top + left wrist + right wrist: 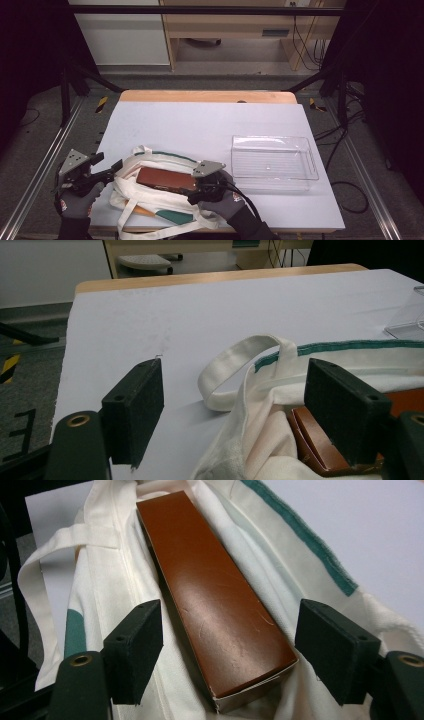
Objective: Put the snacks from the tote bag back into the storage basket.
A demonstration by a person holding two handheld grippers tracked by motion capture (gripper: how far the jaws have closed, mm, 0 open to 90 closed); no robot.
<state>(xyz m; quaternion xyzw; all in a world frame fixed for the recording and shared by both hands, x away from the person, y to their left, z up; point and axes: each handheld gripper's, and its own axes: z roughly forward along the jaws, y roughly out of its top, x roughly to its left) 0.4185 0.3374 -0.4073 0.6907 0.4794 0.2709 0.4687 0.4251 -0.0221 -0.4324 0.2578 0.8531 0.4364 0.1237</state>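
A long glossy brown cardboard box (215, 595) lies in the mouth of the cream cloth tote bag with green trim (150, 202) at the near edge of the white table (200, 125). The clear rectangular plastic bin (274, 162) beside it looks empty, though glare makes that uncertain. The right gripper (227, 650) straddles the box, jaws apart. The left gripper (235, 405), jaws apart, brackets a bag handle (240, 357). From above, an orange tip (144, 211) peeks out under the bag.

— Surroundings from my position?
— My counter (200, 125) has a pale lavender top with a wooden strip along its far edge. Grey carpeted floor (210, 80) beyond it. A light wooden desk (235, 25) stands against the far wall (120, 35), black cables (305, 45) hanging beside it.
— Framing?
— Black metal frame bars (200, 9) overhead; hazard tape (101, 104) on the floor.
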